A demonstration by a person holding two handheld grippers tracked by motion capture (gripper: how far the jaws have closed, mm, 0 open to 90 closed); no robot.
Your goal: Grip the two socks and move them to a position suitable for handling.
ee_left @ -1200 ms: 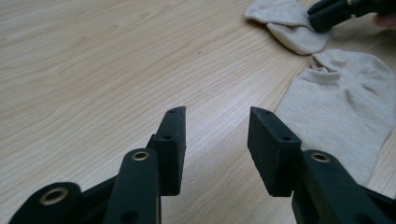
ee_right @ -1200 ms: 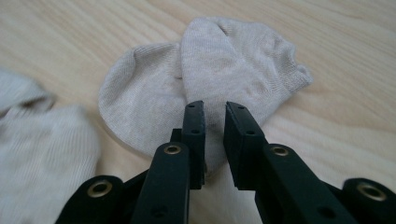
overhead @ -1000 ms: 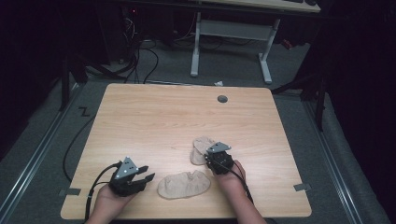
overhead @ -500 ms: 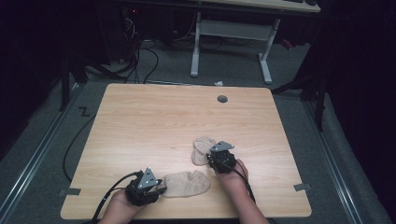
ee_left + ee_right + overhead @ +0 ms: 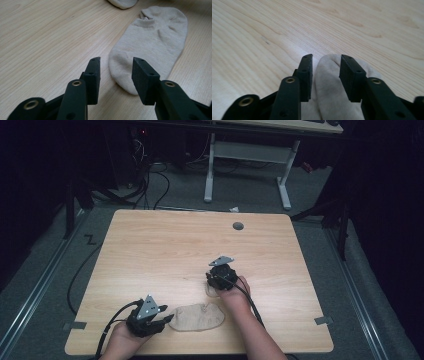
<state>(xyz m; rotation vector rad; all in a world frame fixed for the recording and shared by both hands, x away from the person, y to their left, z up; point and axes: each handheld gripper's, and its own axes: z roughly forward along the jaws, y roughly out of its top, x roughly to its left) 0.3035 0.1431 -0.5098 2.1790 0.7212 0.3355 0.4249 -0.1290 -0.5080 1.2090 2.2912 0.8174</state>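
1. The left claw (image 5: 116, 63) stands spread, its jaws just opened wider, straddling the toe of a beige ankle sock (image 5: 152, 42) lying flat on the tabletop (image 5: 165, 245).
2. The right claw (image 5: 325, 61) has just been opening; a second sock (image 5: 332, 85), rumpled, lies loose between its jaws.
3. Since a second ago, the left claw moved in to the flat sock, and the right claw shifted farther up the tabletop.

Two beige socks lie on one wooden table (image 5: 150, 245): the near sock (image 5: 197, 317) flat at the front edge, the far sock (image 5: 214, 291) mostly under a gripper. Two grippers are there, the left gripper (image 5: 159, 324) and the right gripper (image 5: 218, 279), one in each of two hands
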